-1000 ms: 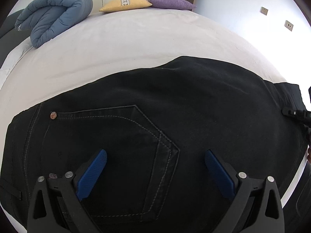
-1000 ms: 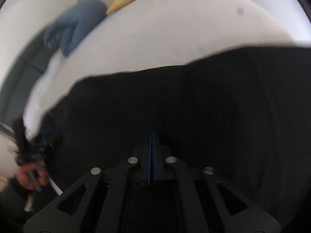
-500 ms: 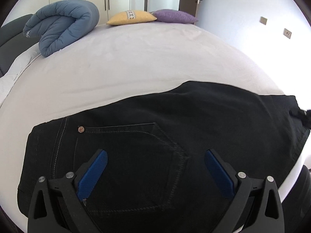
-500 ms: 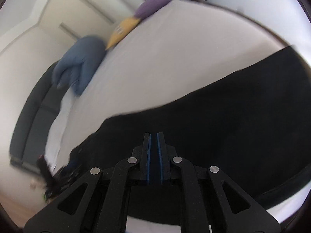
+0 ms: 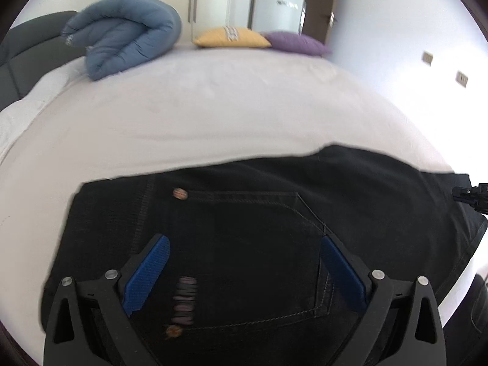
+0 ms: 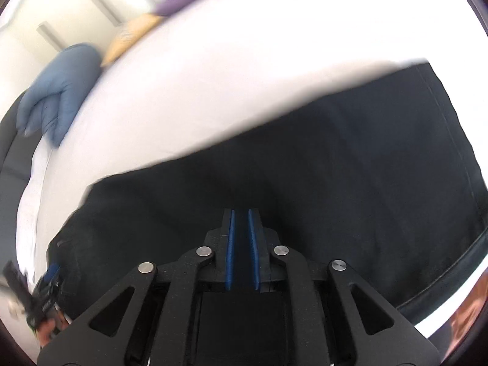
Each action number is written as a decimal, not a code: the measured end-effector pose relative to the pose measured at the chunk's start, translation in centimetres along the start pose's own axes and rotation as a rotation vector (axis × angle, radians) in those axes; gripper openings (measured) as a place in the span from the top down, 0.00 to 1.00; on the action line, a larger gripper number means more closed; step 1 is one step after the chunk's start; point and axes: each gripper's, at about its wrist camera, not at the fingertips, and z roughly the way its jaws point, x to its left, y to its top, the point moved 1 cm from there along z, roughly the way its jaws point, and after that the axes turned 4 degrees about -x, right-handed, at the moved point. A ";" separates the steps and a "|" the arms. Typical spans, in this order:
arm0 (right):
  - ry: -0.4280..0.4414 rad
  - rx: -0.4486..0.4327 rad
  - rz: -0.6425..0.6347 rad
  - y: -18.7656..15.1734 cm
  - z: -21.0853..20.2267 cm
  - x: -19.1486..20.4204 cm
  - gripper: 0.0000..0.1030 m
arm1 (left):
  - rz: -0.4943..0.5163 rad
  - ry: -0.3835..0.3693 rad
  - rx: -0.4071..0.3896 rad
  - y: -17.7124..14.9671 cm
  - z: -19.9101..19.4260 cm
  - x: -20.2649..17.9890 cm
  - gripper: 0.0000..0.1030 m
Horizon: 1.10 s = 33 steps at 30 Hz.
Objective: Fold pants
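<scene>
A: where's stuff rn? Left first.

B: left gripper point(image 5: 244, 262) is wide open, nothing in it, over the back pocket point(image 5: 253, 244) of the black pants point(image 5: 366, 213). Pants lie flat on the bed point(image 5: 213, 116), long axis running left-right.

A: and right side?

B: right gripper point(image 6: 243, 228) has a narrow gap, jaws opening, no cloth pinched afaict, above the leg end. Only its cam shows the hem point(image 6: 451, 140); pocket shows only on the left cam.

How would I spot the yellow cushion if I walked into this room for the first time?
Look to the far end of the white bed, by the wardrobe doors. Three soft things lie there in a row: a rolled blue duvet, then the yellow cushion, then a purple cushion. It is the middle one, the only yellow one, with a pale patterned band across its top.
</scene>
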 end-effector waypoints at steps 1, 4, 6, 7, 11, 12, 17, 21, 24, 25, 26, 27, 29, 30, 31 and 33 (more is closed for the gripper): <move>0.069 0.015 -0.043 -0.1 -0.2 2.7 0.63 | -0.011 0.013 -0.011 0.0 -0.3 0.4 0.02; 0.329 0.061 -0.162 -2.3 0.2 11.0 0.19 | -0.010 0.069 -0.038 -0.1 -1.4 2.1 0.02; 0.493 0.127 -0.189 -3.8 1.7 16.1 0.19 | 0.002 0.110 -0.027 -0.6 -1.4 3.0 0.02; 0.542 0.175 -0.187 -4.3 3.1 18.7 0.19 | -0.003 0.125 -0.013 -0.6 -0.8 3.6 0.03; 0.639 0.307 -0.177 -6.5 9.2 26.2 0.21 | -0.067 0.141 0.076 -0.7 2.3 5.8 0.12; 0.646 0.343 -0.169 -7.3 10.8 27.9 0.21 | -0.063 0.153 0.113 -1.0 3.4 6.1 0.12; 0.537 0.386 -0.228 -9.1 16.4 31.1 0.62 | -0.041 0.125 0.144 -1.5 5.4 6.4 0.08; 0.421 0.340 -0.066 -5.6 19.0 27.0 1.00 | -0.051 0.095 0.128 -1.6 5.3 7.0 0.08; 0.378 0.253 -0.010 -4.7 17.9 24.0 1.00 | -0.067 0.066 0.123 -1.8 4.9 7.4 0.08; 0.346 0.217 -0.003 -4.1 17.1 23.1 1.00 | -0.067 0.062 0.127 -1.6 5.2 7.6 0.08; 0.283 0.179 0.034 -3.9 15.8 22.4 1.00 | -0.062 0.063 0.131 -1.7 5.1 7.6 0.08; 0.254 0.151 0.051 -2.5 14.1 20.0 0.94 | -0.056 0.068 0.135 -1.8 5.1 7.5 0.08; 0.350 0.100 0.047 -2.6 10.8 20.8 0.93 | -0.052 0.069 0.141 -1.4 5.6 7.5 0.06; 0.431 0.127 0.020 -3.6 10.1 22.4 0.93 | -0.046 0.070 0.146 -1.4 5.8 7.4 0.06; 0.473 0.171 -0.028 -4.5 10.2 24.2 0.93 | -0.042 0.073 0.149 -1.2 5.8 7.3 0.05; 0.527 0.248 -0.141 -6.6 10.8 27.8 0.93 | -0.035 0.074 0.154 -1.3 5.9 7.2 0.04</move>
